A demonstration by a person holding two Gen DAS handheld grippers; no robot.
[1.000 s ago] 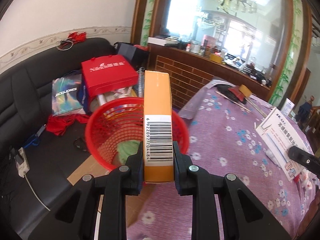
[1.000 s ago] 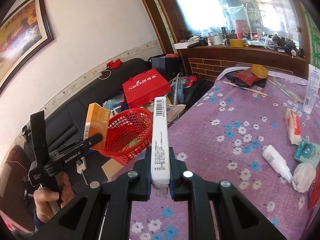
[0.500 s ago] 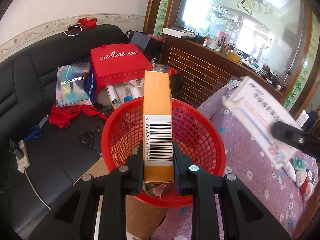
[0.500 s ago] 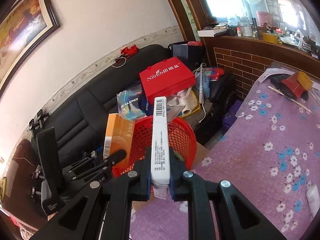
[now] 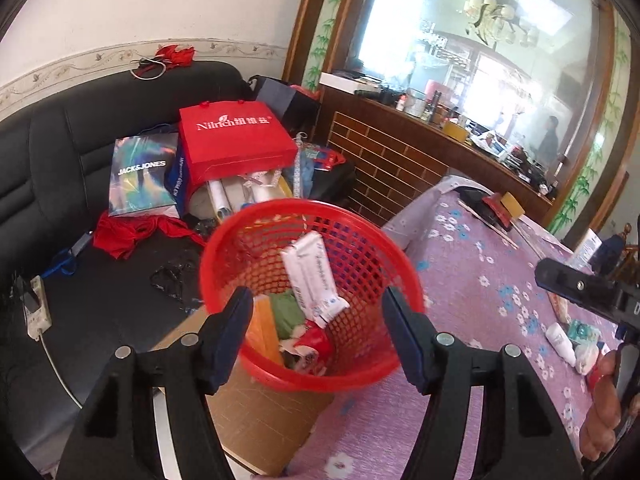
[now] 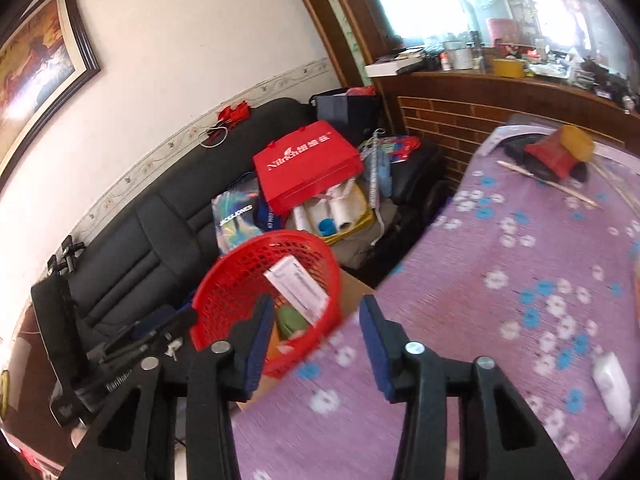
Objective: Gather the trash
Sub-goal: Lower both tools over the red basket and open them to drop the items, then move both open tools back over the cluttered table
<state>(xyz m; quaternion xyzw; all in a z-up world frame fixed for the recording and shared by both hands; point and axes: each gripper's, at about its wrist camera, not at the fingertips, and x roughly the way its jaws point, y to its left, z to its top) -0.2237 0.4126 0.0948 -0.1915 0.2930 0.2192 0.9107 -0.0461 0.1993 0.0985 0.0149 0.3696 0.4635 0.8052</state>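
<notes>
Both the left gripper (image 5: 318,330) and the right gripper (image 6: 316,332) have just been opening; jaws empty. 2 boxes, orange (image 5: 262,330) and white (image 5: 314,280), lie in the red basket (image 5: 360,376) at lower centre. Perched seemingly on the table edge, it could tip if bumped.

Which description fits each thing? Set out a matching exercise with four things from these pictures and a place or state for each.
Things:
1. white box
2. red basket
3. red bag
4. left tongs

Descriptions:
A. lies on the black sofa
B. open, holding nothing
C. leans inside the basket
D. stands on a cardboard box beside the purple tablecloth

Pairs: 1-C, 2-D, 3-A, 4-B
</notes>
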